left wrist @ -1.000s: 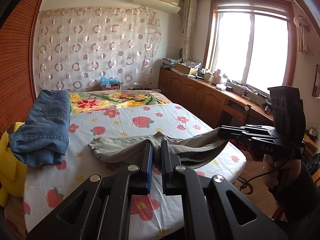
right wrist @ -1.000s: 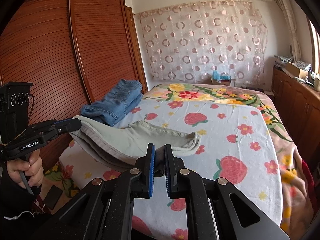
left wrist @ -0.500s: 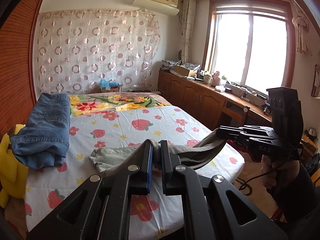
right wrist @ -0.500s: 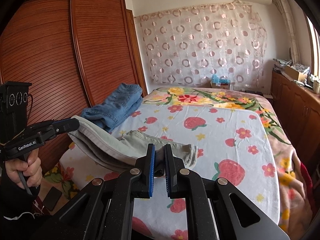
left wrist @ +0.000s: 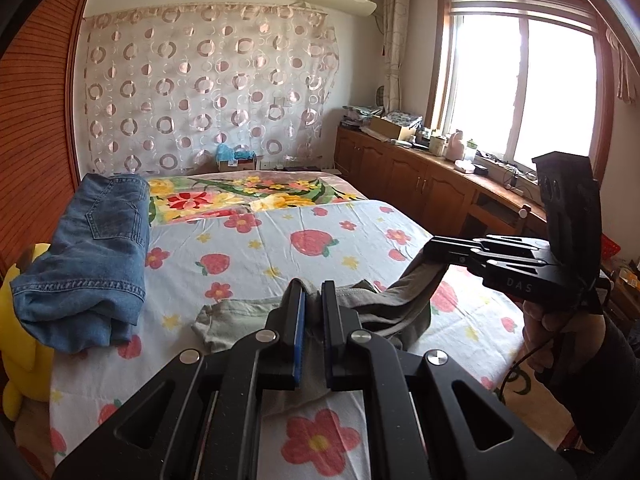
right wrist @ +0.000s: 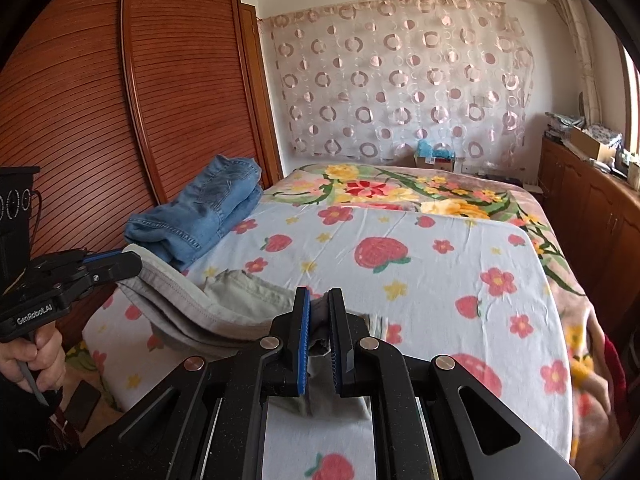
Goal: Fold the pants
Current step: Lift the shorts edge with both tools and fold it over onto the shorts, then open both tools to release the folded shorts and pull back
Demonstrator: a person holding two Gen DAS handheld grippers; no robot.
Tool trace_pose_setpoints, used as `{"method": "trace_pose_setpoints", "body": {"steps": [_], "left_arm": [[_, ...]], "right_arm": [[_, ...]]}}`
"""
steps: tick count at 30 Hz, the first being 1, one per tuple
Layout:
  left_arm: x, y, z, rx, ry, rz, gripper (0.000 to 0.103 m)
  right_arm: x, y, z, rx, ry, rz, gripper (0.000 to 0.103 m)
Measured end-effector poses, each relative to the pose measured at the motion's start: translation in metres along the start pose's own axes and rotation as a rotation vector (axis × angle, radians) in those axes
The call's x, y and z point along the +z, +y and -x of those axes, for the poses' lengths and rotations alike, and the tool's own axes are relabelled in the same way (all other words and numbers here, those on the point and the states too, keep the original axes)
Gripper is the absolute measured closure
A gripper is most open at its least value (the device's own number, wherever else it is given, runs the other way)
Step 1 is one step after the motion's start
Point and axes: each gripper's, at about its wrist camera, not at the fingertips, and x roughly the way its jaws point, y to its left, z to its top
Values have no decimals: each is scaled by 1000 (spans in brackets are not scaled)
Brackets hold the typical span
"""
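The grey-green pants (left wrist: 248, 312) hang between our two grippers at the near end of the bed (left wrist: 360, 240), their far part resting on the strawberry-and-flower sheet (right wrist: 420, 280). The cloth is a pale, washed olive, soft and creased, with a paler band along the edge that runs up to our left gripper (left wrist: 312, 300). That gripper is clamped on a bunched fold of the pants, its blue pads pressed close on the cloth. Our right gripper (right wrist: 319, 312) is likewise closed on the pants, pinching a crumpled fold. Between the two grips the fabric sags in a shallow curve. A folded pair of blue jeans (left wrist: 92, 256) lies well apart, at the bed's left edge.
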Motion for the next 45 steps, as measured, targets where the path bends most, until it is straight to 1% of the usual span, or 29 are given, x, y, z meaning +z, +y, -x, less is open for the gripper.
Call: {"method": "trace_pose_setpoints", "body": {"steps": [3, 7, 12, 17, 23, 27, 30, 32, 35, 36, 38, 39, 40, 41, 43, 44, 45], "left_arm": [[-2, 7, -8, 11, 15, 15, 95], [-10, 14, -21, 29, 50, 28, 95], [-19, 20, -33, 39, 83, 41, 95], [-17, 24, -43, 49, 96, 44, 95], [-6, 28, -53, 58, 93, 36, 95], [-10, 31, -58, 73, 107, 34, 95], [-15, 31, -57, 83, 115, 36, 89], [-18, 31, -55, 95, 116, 30, 82], [-19, 32, -51, 112, 107, 27, 67], [-20, 33, -50, 106, 108, 32, 54], [-22, 35, -48, 89, 113, 39, 50], [-23, 36, -49, 84, 120, 45, 41], [-25, 37, -49, 80, 124, 51, 28], [-27, 37, -48, 74, 124, 57, 24], [-31, 38, -49, 59, 137, 60, 23], [-34, 38, -51, 60, 152, 59, 23], [-38, 38, -53, 65, 168, 56, 23]], "right_arm": [[4, 2, -15, -11, 11, 10, 94], [3, 2, -37, -20, 53, 9, 94], [-2, -2, -52, -27, 97, 3, 94], [3, -1, -60, -37, 114, 5, 94], [11, -2, -71, -79, 123, 17, 94], [9, 0, -76, -79, 131, 15, 94], [8, 0, -76, -72, 137, 11, 94], [8, -2, -75, -70, 138, 8, 94], [9, -3, -75, -60, 138, 3, 94], [10, -3, -76, -59, 137, 4, 94], [10, -2, -76, -61, 134, 5, 94], [10, -2, -75, -59, 133, 4, 94], [10, -3, -76, -57, 130, 3, 94], [11, -4, -75, -56, 126, 2, 94], [11, -5, -72, -62, 113, -1, 94], [10, -5, -70, -81, 111, 3, 94], [11, -5, -66, -102, 100, 11, 92]]}}
